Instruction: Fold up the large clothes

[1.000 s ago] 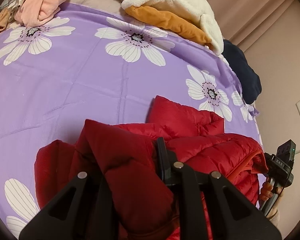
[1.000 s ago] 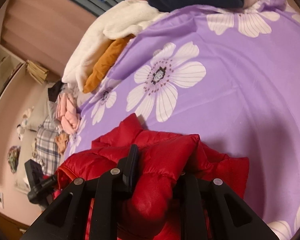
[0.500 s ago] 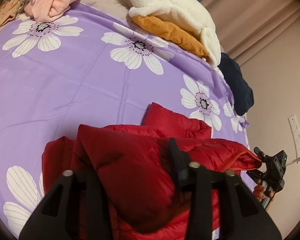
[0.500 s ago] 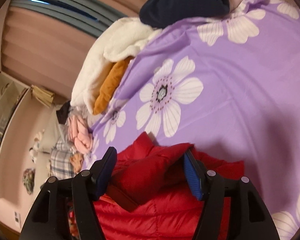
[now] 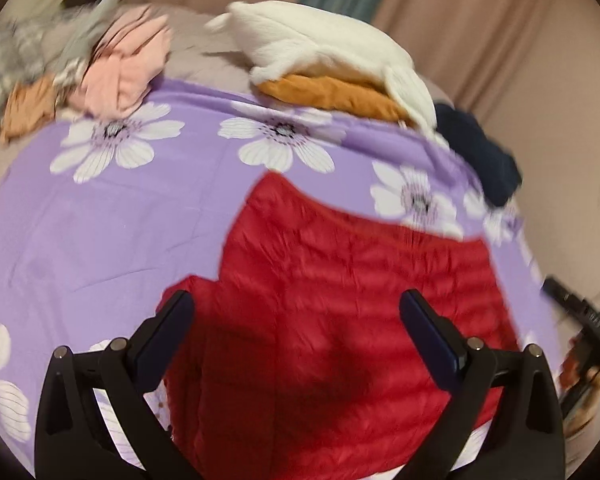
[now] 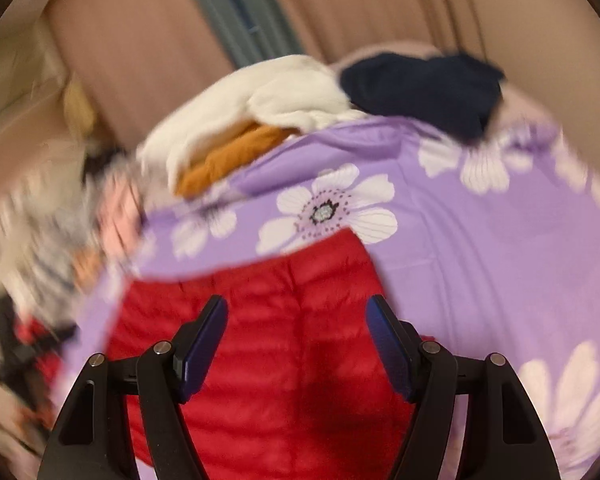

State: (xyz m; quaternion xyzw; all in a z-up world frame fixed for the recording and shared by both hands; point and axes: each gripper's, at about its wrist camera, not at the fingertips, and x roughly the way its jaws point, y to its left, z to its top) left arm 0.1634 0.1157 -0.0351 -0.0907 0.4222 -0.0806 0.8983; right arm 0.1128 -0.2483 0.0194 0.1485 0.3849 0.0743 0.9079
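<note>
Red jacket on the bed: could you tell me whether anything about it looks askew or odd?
The jacket lies flat on the purple sheet, but its far left corner juts beyond the far edge, so the fold looks uneven. Motion blur hides finer detail.

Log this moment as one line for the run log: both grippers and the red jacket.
left gripper: open, just released | right gripper: open, just released | red jacket: folded, lying on purple bedspread | held: nothing

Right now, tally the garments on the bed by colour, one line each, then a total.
Red: 1, the red puffer jacket
White: 1, the white fleece
Orange-brown: 2, the folded mustard garment and the small one by the pile
Navy: 1, the navy garment
Pink: 1, the pink garment
Grey plaid: 1, the plaid garment
Total: 7
</note>
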